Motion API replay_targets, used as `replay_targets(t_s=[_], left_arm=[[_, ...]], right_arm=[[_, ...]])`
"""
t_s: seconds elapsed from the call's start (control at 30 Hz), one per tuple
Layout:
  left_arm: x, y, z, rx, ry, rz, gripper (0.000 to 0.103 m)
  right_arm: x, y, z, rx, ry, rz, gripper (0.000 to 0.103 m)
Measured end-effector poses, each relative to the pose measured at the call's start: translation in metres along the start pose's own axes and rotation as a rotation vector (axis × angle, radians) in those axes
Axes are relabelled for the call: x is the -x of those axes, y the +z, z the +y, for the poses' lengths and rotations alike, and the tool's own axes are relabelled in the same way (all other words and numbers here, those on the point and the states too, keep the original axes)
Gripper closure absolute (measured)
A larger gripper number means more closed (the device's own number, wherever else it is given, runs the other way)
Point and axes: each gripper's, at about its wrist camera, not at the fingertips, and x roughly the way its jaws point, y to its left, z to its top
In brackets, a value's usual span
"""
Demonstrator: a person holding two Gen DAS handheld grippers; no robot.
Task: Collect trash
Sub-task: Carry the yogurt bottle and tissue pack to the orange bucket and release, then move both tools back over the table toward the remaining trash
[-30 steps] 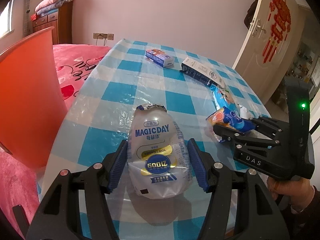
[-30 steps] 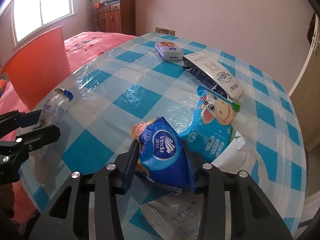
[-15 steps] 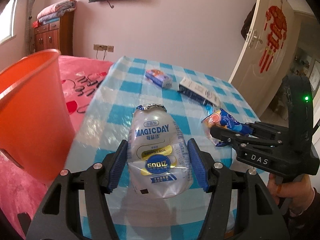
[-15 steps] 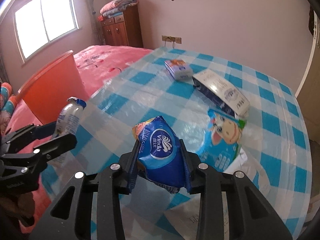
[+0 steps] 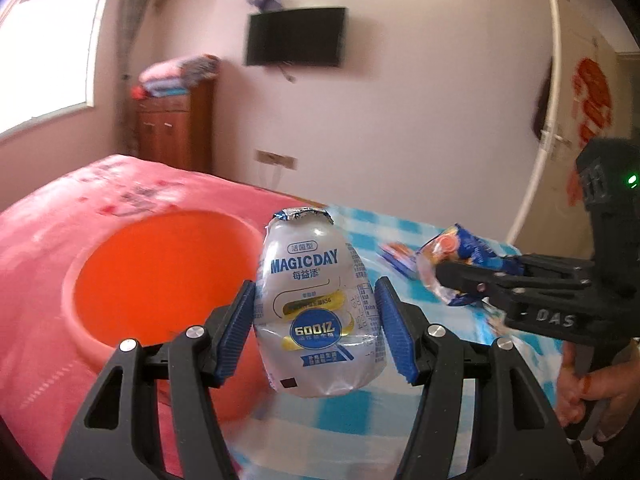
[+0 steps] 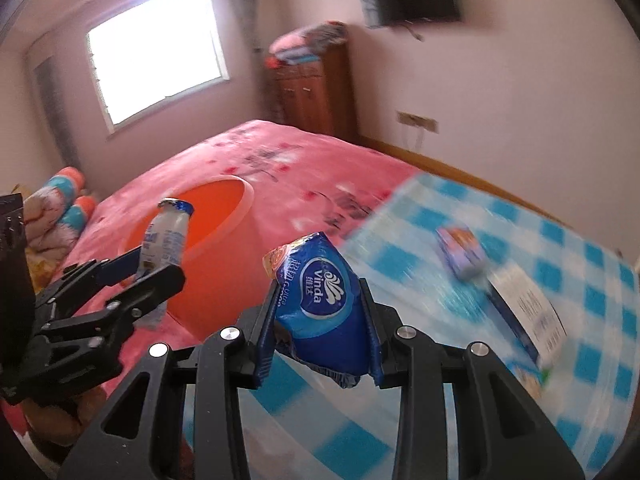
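Note:
My left gripper [image 5: 316, 320] is shut on a white MAGICDAY drink bottle [image 5: 316, 304] with a foil top, held upright in the air. Behind and left of it gapes the orange bin [image 5: 160, 276], standing against the pink bed. My right gripper [image 6: 320, 320] is shut on a blue Vinda tissue pack [image 6: 320, 304], lifted off the checked table [image 6: 592, 300]. In the right wrist view the bottle [image 6: 166, 236] and the left gripper [image 6: 132, 276] hover in front of the bin [image 6: 224, 248]. In the left wrist view the tissue pack [image 5: 460, 256] shows in the right gripper [image 5: 476, 280].
On the blue-and-white checked table [image 5: 452, 320] lie a small blue carton [image 6: 460, 252] and a long white-and-blue box [image 6: 524, 312]. A pink bed [image 6: 280, 160] fills the space behind the bin. A hand [image 5: 588, 396] grips the right tool's handle.
Both grippers have risen off the table with the bottle and tissue pack and swung left; the bin's open mouth is now in view beyond them.

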Motion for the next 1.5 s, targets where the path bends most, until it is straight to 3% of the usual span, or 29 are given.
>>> replay_targets(t_s=[0.23, 0.4, 0.43, 0.47, 0.5, 0.53, 0.67, 1.07, 1.5], left_arm=[[-0.005, 0.018, 0.053, 0.066, 0.167, -0.015, 0.042], [-0.019, 0.019, 0.08, 0.112, 0.227, 0.018, 0.04], [-0.022, 0.019, 0.083, 0.121, 0.236, 0.023, 0.038], [-0.025, 0.018, 0.088, 0.134, 0.244, 0.026, 0.028], [-0.026, 0.017, 0.09, 0.144, 0.252, 0.024, 0.017], [-0.028, 0.015, 0.092, 0.15, 0.265, 0.023, 0.015], [-0.033, 0.01, 0.098, 0.134, 0.305, 0.055, 0.008], [-0.035, 0.005, 0.075, 0.076, 0.35, 0.073, 0.004], [-0.025, 0.01, 0.016, -0.021, 0.278, 0.041, 0.004]], right_arm=[[-0.034, 0.046, 0.061, 0.109, 0.11, -0.023, 0.065], [-0.07, 0.057, 0.093, 0.157, 0.156, -0.002, 0.063], [-0.076, 0.058, 0.095, 0.159, 0.165, 0.003, 0.056], [-0.083, 0.058, 0.098, 0.164, 0.164, 0.0, 0.054], [-0.087, 0.058, 0.098, 0.168, 0.16, 0.0, 0.038], [-0.094, 0.056, 0.097, 0.165, 0.161, 0.008, 0.025], [-0.095, 0.047, 0.079, 0.07, 0.182, 0.01, 0.012], [-0.053, 0.009, 0.034, -0.015, 0.017, -0.058, 0.01], [0.002, -0.029, -0.002, -0.078, -0.105, -0.111, 0.009]])
